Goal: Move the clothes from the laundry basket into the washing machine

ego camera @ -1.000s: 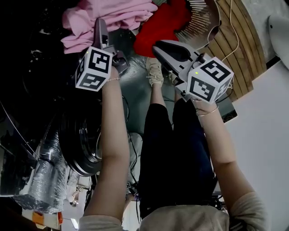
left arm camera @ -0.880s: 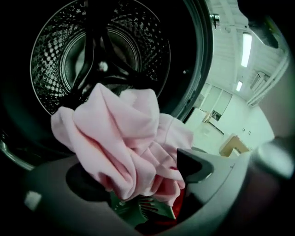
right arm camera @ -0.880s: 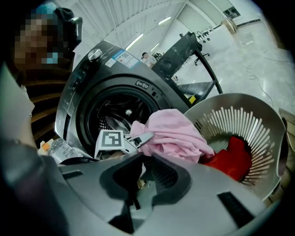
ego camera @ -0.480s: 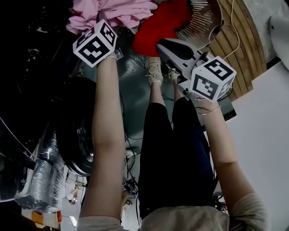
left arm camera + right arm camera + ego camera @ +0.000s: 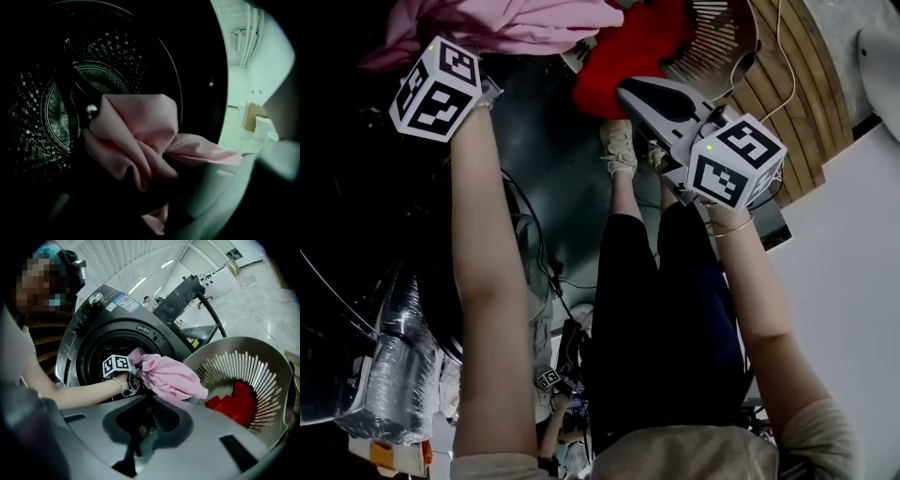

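Label (image 5: 123,302) on washing machine (image 5: 75,341), illegible

Left tongs (image 5: 134,375), closing on pink garment (image 5: 171,376), reached drum (image 5: 56,112).

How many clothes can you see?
2: the pink garment between the left gripper's closing jaws at the washer opening; the red garment in the basket. More may be hidden.

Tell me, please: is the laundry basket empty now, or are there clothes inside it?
Not empty. A red garment lies inside the laundry basket, against its slatted wall, in the right gripper view.
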{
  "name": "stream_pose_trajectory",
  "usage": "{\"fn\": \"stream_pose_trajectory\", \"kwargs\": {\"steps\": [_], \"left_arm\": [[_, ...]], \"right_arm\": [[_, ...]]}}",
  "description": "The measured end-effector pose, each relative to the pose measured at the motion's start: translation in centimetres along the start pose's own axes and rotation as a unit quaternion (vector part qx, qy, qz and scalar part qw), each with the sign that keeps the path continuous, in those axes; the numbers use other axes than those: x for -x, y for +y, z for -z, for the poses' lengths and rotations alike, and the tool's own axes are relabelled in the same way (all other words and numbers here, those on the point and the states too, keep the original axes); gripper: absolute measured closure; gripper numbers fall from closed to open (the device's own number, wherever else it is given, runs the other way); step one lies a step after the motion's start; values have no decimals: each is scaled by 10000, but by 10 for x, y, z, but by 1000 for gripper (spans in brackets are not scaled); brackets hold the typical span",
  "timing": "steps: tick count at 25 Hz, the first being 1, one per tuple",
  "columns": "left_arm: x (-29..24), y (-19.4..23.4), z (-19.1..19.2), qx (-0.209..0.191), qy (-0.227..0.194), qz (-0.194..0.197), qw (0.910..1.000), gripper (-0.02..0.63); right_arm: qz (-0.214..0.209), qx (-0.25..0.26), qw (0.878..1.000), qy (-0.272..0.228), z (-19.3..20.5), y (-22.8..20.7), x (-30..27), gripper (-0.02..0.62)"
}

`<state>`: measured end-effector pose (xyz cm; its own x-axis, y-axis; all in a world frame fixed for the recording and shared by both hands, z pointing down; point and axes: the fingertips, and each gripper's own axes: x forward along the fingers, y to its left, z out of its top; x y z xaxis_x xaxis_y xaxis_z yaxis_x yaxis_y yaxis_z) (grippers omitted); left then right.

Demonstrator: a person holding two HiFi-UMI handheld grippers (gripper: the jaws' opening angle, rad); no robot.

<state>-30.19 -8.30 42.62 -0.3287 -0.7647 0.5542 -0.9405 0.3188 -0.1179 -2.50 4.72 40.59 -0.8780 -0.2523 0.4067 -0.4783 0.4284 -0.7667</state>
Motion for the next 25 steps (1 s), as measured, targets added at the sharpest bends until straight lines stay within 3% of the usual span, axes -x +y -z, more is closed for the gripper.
{"fn": "stream_pose_trajectory", "kwargs": {"steps": [5, 8, 11, 14, 21, 25], "left_arm": [[-21, 4, 22, 924, 477, 65, 9946, 338], [-1, 8, 19, 1522, 250, 132, 9879, 241], [31, -2, 13, 1805, 21, 443, 9826, 204], [60, -15, 21, 2051, 93, 628, 9767, 195], [70, -79, 97, 2130, 1065, 898, 9671, 175], [48, -96, 118, 1683, 1259, 758, 9747, 173]], "right_arm": [[-24, 67, 9999, 81, 1, 2, -2, 549], [-60, 80, 9999, 92, 1, 5, -3, 549], [-72, 85, 9999, 111, 0, 8, -2, 549], [-80, 110, 9998, 109, 0, 10, -1, 549], [-64, 67, 9999, 121, 4, 9, 0, 549], [-41, 47, 9998, 168, 9, 5, -1, 549]]}}
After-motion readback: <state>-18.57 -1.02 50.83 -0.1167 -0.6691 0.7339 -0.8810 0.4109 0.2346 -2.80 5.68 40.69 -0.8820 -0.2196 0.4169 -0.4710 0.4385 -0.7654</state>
